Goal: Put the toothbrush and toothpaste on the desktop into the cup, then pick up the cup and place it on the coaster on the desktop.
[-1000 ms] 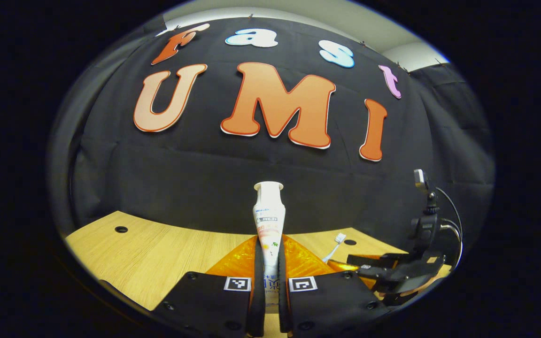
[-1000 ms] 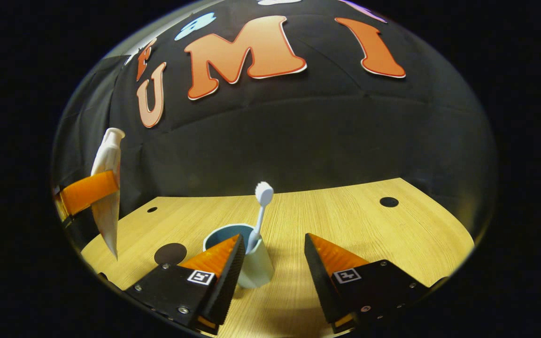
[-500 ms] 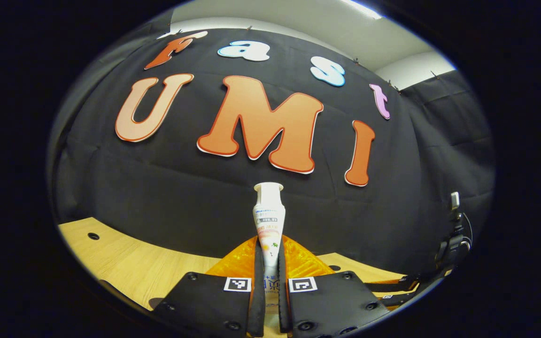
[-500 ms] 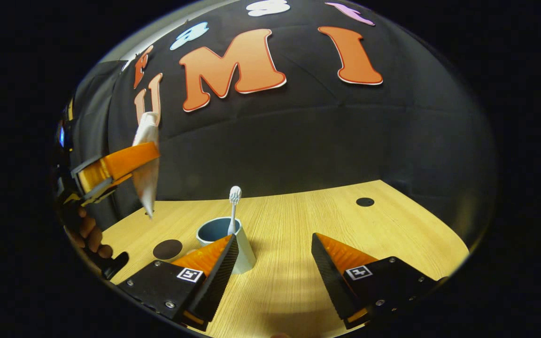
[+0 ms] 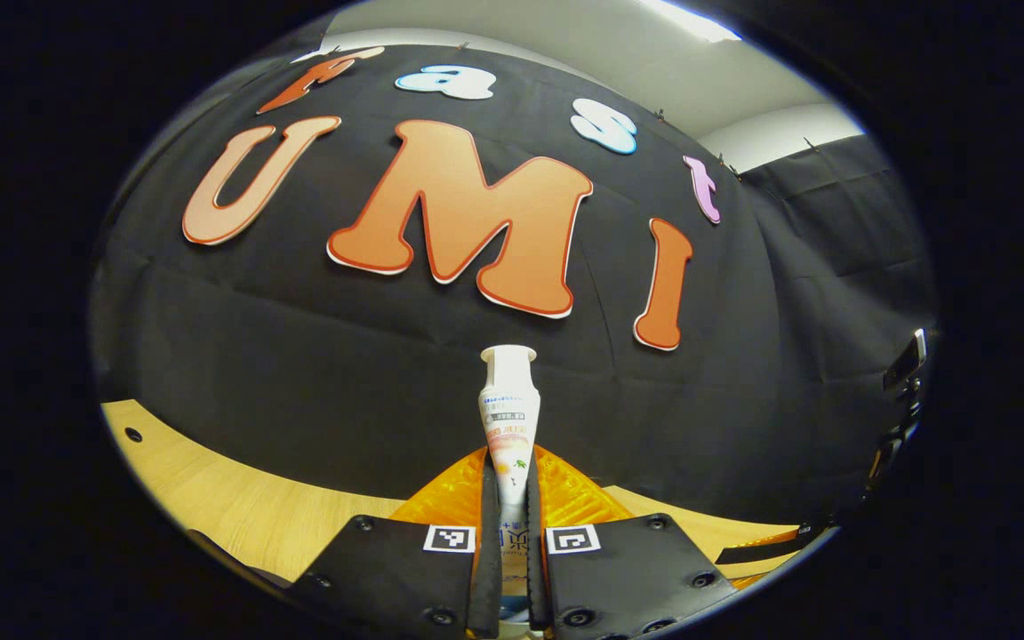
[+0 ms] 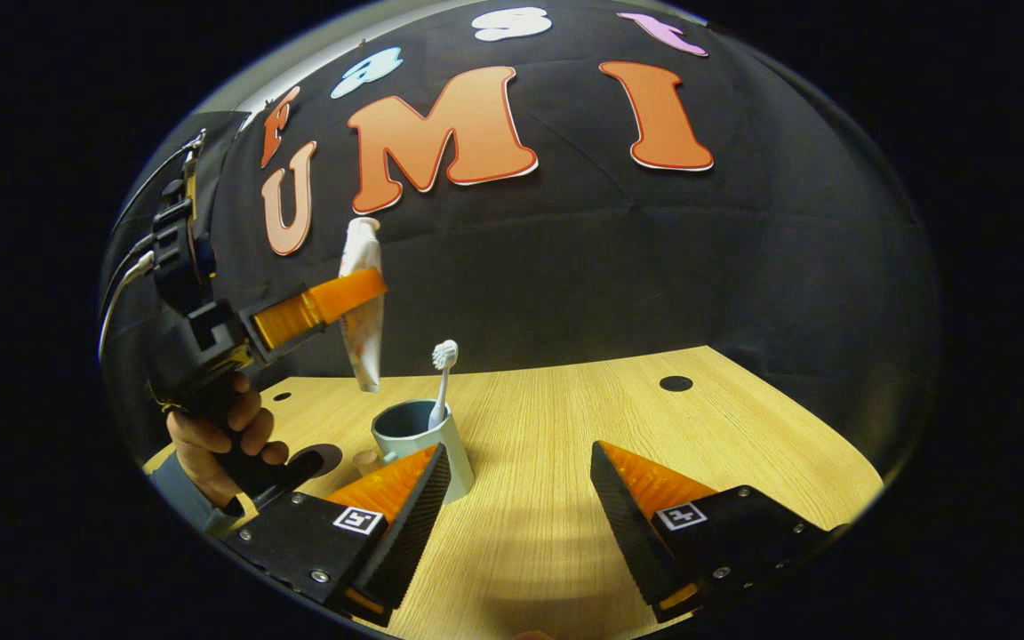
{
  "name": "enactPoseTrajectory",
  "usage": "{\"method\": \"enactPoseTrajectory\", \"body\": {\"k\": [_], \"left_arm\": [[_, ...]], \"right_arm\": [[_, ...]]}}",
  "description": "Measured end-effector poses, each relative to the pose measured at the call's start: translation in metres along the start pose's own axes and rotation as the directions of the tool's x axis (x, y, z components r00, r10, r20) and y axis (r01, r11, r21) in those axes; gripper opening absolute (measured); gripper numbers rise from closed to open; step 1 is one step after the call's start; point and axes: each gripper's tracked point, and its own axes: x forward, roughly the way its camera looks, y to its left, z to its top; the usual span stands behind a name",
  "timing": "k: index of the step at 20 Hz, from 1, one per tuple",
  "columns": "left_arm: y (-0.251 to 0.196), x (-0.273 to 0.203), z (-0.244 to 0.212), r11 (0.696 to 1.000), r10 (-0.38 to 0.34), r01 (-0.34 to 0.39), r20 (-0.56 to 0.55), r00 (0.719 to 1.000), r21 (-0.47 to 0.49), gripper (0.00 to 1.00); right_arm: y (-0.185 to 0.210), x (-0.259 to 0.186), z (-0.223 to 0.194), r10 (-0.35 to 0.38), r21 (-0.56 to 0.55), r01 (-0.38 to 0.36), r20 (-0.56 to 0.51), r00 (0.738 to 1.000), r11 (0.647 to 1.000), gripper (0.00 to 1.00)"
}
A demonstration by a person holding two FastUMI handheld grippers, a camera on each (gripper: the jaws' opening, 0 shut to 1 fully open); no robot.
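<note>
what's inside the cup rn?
In the right gripper view, the cup holds the toothbrush, standing head up against the rim. The toothpaste is not in: the left tongs hold it in the air above. The cup's bottom is hidden by its wall.

Between the spread jaws of the right gripper [image 6: 521, 498] bare table [image 6: 743, 427] is seen, open ahead to the cloth wall. Just beside its left jaw the cup [image 6: 428, 440] stands, with the toothbrush [image 6: 442, 382] upright in it. Above and left of the cup, air is taken by the toothpaste [image 6: 363, 307] clamped in the left gripper [image 6: 348, 298]; a gap is left between tube end and cup rim. A dark coaster [image 6: 324, 457] lies left of the cup, near the hand [image 6: 219, 440].
</note>
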Motion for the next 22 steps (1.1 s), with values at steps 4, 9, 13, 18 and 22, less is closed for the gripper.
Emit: {"method": "enactPoseTrajectory", "body": {"k": [4, 9, 13, 18, 22], "left_arm": [[-0.007, 0.014, -0.031, 0.999, -0.032, 0.031, -0.061, 0.998, -0.015, 0.16], [-0.004, 0.012, -0.055, 0.998, -0.038, 0.034, -0.108, 0.993, -0.043, 0.15], [0.000, 0.009, -0.070, 0.999, -0.026, 0.022, -0.147, 0.989, -0.026, 0.16], [0.003, -0.008, -0.085, 1.000, -0.013, 0.016, -0.204, 0.979, 0.014, 0.22], [0.018, -0.022, -0.100, 0.998, 0.058, -0.046, -0.277, 0.959, 0.049, 0.31]], "right_arm": [[-0.003, -0.004, 0.004, -0.009, -0.019, 0.009, 0.013, 1.000, 1.000, 0.96], [-0.006, -0.006, 0.002, -0.019, -0.010, 0.019, 0.009, 1.000, 1.000, 0.96], [-0.004, -0.010, 0.003, -0.020, -0.001, 0.020, 0.004, 1.000, 1.000, 0.96], [-0.010, -0.018, 0.002, -0.057, -0.023, 0.057, -0.013, 0.998, 0.998, 0.96], [-0.003, -0.026, 0.008, -0.049, 0.004, 0.049, -0.007, 0.999, 0.999, 0.96]]}}
